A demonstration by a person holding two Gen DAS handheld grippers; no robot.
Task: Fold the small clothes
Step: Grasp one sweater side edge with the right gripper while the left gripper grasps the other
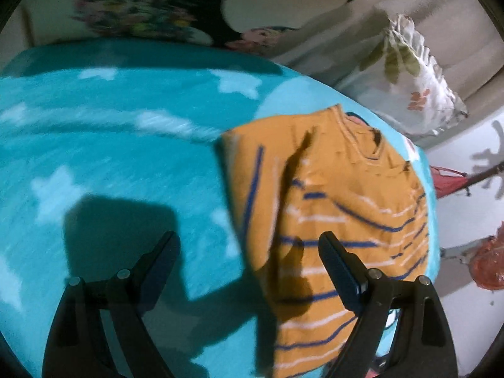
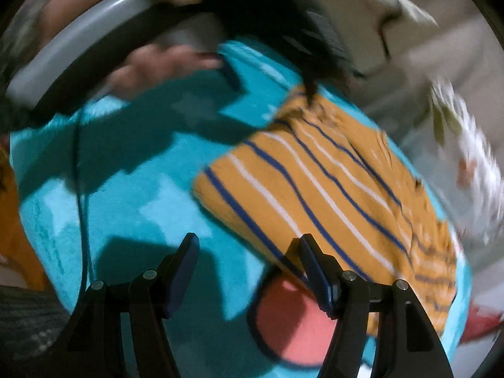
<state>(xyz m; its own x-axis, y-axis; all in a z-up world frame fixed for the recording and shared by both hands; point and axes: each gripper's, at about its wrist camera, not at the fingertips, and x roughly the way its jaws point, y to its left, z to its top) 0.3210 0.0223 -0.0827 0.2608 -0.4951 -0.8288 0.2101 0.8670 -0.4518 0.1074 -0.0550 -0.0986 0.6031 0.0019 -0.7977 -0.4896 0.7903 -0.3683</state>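
A mustard shirt (image 1: 340, 208) with blue and white stripes lies folded on a teal star blanket (image 1: 110, 145), collar at the far end. My left gripper (image 1: 249, 242) hovers open over the shirt's left edge, its right finger (image 1: 340, 267) above the cloth and nothing between the jaws. In the right wrist view the same shirt (image 2: 330, 195) runs diagonally across the blanket (image 2: 151, 214). My right gripper (image 2: 249, 242) is open and empty beside the shirt's near edge. A hand (image 2: 157, 63) holds the left gripper (image 2: 269, 85) at the top, one fingertip (image 2: 310, 96) at the shirt's far corner.
A ruffled floral pillow (image 1: 409, 75) lies beyond the blanket's right edge, with red items (image 1: 447, 179) on the pale sheet. A dark flowered cloth (image 1: 141, 6) sits at the back. A pink circle print (image 2: 293, 315) marks the blanket, and a black cable (image 2: 80, 189) hangs at left.
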